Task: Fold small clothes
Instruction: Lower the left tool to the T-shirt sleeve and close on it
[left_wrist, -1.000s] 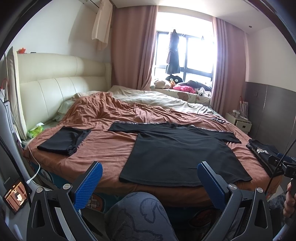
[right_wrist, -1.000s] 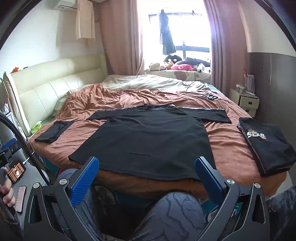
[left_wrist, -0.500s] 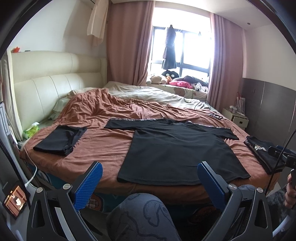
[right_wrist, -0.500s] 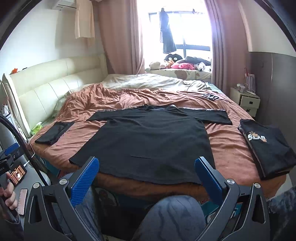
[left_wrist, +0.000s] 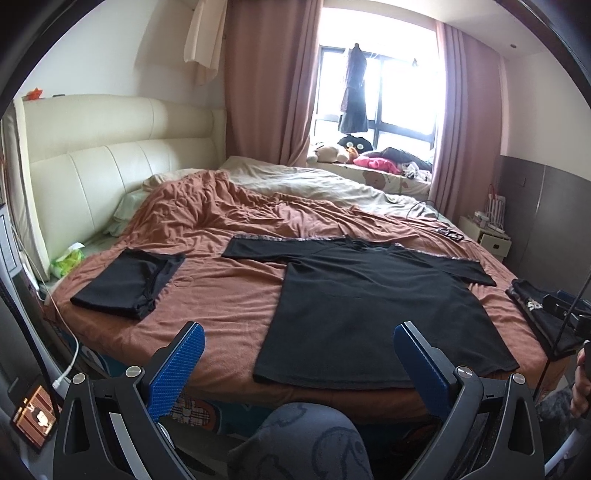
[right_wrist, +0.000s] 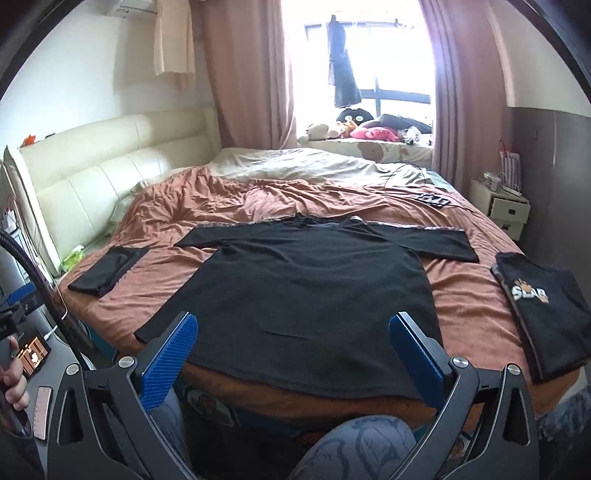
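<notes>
A black T-shirt (left_wrist: 373, 310) (right_wrist: 306, 295) lies spread flat on the brown bedspread, sleeves out to both sides, hem at the near edge of the bed. My left gripper (left_wrist: 299, 332) hangs open in front of the bed, short of the hem, nothing between its blue pads. My right gripper (right_wrist: 293, 328) is also open and empty, just before the hem. A folded black garment (left_wrist: 129, 282) (right_wrist: 105, 271) rests at the left of the bed. Another folded black shirt with a white print (right_wrist: 543, 310) (left_wrist: 535, 310) lies at the right edge.
The bed (left_wrist: 221, 295) has a cream headboard (left_wrist: 110, 173) on the left. A person's knee in patterned trousers (left_wrist: 299, 443) (right_wrist: 358, 446) is below the grippers. A phone (left_wrist: 35, 417) lies low left. A nightstand (right_wrist: 506, 210) and a dark wall panel stand on the right.
Both grippers have risen and drawn slightly toward the bed, so the shirt sits lower in the views. Both stay open. The clothes have not moved.
</notes>
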